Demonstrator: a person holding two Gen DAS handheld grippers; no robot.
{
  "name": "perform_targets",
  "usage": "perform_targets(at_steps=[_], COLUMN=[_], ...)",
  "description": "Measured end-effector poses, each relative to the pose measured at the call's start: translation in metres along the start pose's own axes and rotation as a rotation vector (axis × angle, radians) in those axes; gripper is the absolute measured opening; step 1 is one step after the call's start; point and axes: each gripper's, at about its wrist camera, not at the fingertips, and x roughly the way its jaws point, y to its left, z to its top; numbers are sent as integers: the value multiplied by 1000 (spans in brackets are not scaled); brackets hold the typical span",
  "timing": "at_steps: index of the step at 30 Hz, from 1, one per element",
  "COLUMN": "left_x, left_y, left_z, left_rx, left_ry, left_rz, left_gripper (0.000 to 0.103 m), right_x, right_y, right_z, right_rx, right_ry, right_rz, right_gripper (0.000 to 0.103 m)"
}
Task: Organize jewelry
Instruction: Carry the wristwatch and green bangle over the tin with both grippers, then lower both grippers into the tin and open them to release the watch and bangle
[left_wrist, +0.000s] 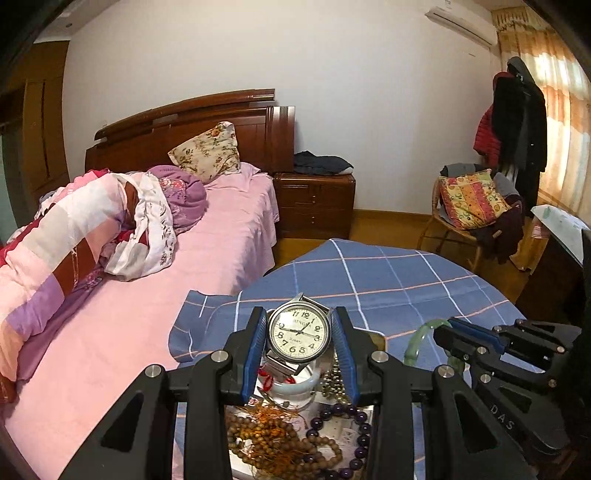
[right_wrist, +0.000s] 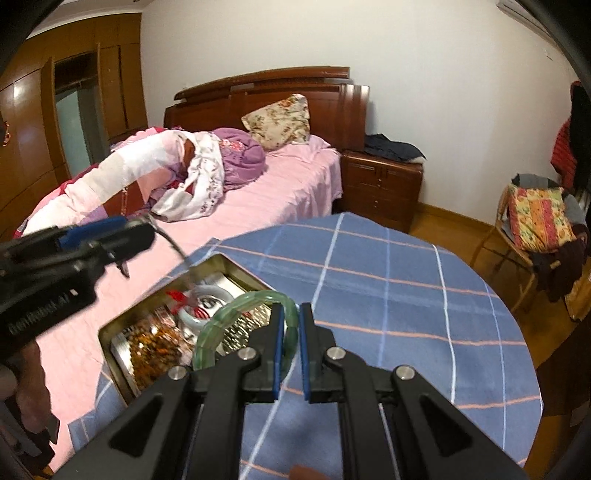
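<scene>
Early stage, judging by the tin (right_wrist: 110, 334): beads (left_wrist: 258, 439) and white bangle (left_wrist: 295, 387) left inside at 6 o'clock. Left gripper (left_wrist: 301, 345) clamped on watch (left_wrist: 298, 330) above it; right gripper (right_wrist: 291, 325) pinching green bangle (right_wrist: 221, 321) at 3 o'clock. Beyond, checked cloth (right_wrist: 388, 295) bare.

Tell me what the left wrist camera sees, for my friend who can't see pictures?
The left gripper holds a round silver watch by its sides, above an open tin of bead strings and bangles on a blue checked tablecloth. At right, the right gripper holds a green bangle. A pink bed lies behind.
</scene>
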Motion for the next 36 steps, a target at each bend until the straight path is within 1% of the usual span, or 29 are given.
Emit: perform_targets(at_steps=[10,20,36], left_x=[17,39,58], left_y=[9,23,24], left_z=[-3,-16,-33], left_rx=[-12,-27,-23], left_ry=[32,89,154], left_rz=[18,29,30], left_gripper=[37,37,37], right_x=[12,36,57], right_y=[20,26,30], right_z=[14,9,-1], right_rx=[-27,-14,-13], right_ry=[-19,27,81], right_rz=[44,62,77], right_gripper=[10,10,10])
